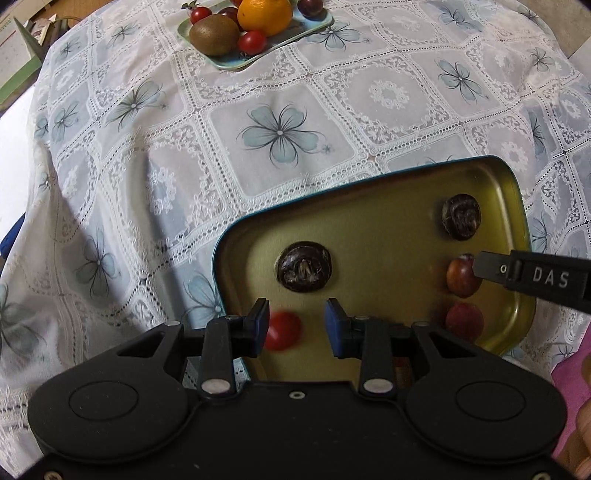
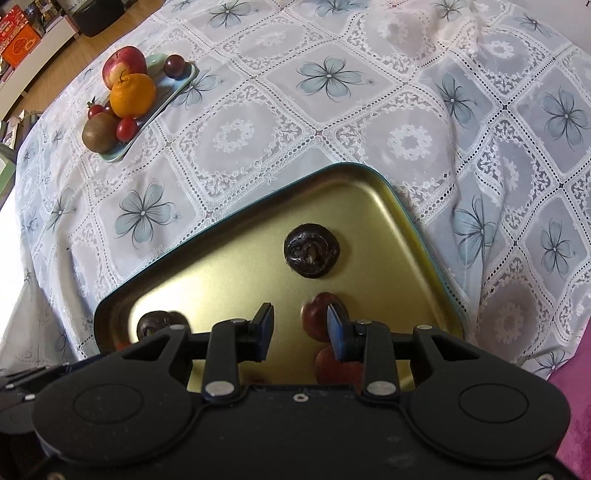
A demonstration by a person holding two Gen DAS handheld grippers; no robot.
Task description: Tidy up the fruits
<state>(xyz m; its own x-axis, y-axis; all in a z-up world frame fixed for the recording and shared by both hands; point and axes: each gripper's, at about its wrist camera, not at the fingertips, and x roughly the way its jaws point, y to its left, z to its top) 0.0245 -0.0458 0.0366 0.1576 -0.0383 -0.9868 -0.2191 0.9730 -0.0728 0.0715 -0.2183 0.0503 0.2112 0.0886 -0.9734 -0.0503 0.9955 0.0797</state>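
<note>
A gold tin tray lies near me on the lace cloth. It holds two dark wrinkled fruits, a red cherry tomato and two reddish-brown fruits. My left gripper is open above the tray, the tomato just inside its left finger. My right gripper is open over the tray; a reddish-brown fruit sits at its right finger, another below. The right gripper's finger shows in the left wrist view.
A pale green plate at the far side holds an orange, a kiwi, cherry tomatoes, a plum and an apple. The cloth drapes off the table at left. Pink fabric lies at right.
</note>
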